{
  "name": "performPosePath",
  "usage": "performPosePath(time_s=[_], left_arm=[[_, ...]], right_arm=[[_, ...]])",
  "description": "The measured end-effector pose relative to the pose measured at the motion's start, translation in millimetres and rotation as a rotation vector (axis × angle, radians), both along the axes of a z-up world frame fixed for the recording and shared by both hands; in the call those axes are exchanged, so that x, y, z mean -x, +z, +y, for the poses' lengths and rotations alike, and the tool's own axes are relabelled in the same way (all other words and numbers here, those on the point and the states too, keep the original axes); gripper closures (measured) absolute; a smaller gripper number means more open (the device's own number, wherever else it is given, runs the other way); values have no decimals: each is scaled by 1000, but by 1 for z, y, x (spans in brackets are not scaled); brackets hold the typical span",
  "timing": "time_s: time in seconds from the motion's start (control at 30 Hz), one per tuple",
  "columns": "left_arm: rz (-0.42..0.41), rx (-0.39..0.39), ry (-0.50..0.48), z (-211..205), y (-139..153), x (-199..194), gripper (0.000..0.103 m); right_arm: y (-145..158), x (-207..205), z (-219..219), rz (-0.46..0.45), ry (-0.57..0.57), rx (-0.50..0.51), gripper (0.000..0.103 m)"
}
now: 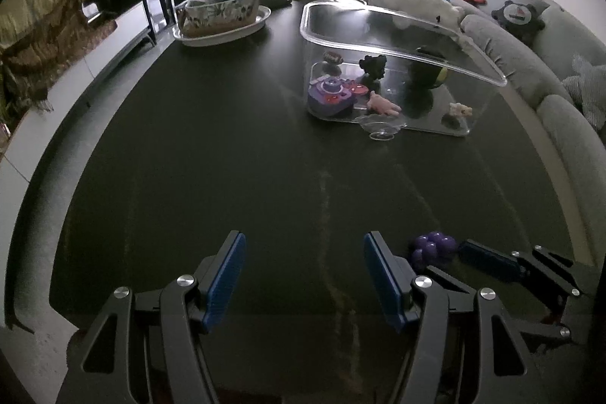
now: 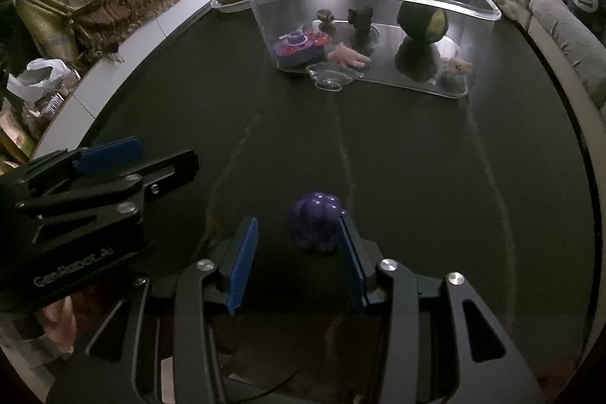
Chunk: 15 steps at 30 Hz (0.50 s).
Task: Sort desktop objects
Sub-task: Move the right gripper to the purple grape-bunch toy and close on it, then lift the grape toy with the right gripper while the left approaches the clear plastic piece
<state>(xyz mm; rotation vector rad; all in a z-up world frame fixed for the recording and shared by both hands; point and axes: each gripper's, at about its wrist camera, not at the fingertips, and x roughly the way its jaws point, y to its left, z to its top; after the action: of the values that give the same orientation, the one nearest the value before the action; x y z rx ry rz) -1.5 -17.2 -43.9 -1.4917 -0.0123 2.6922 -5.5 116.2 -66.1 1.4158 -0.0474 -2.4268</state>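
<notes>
A purple toy grape bunch (image 2: 315, 225) lies on the dark table between the open fingers of my right gripper (image 2: 299, 226), against the right pad, with a gap to the left pad. It also shows in the left wrist view (image 1: 433, 248). My left gripper (image 1: 305, 247) is open and empty over bare table; it shows at the left of the right wrist view (image 2: 125, 154). A clear plastic bin (image 1: 401, 25) (image 2: 481, 2) further back holds several small toys, among them a purple toy camera (image 1: 331, 95) and a pink figure (image 2: 346, 55).
A clear suction cup (image 2: 332, 76) lies against the bin's front. A patterned basket on a white oval dish (image 1: 223, 14) stands at the table's back left. A grey sofa (image 1: 560, 70) with plush toys runs along the right edge. A glass bowl stands at the back.
</notes>
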Motion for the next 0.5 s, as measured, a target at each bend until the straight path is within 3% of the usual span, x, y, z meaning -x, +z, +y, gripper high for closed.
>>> performPosePath(time_s=[0.5], left_arm=[[-35, -14, 13, -8, -13, 12, 42]], right_arm=[[-15, 14, -7, -14, 11, -55, 67]])
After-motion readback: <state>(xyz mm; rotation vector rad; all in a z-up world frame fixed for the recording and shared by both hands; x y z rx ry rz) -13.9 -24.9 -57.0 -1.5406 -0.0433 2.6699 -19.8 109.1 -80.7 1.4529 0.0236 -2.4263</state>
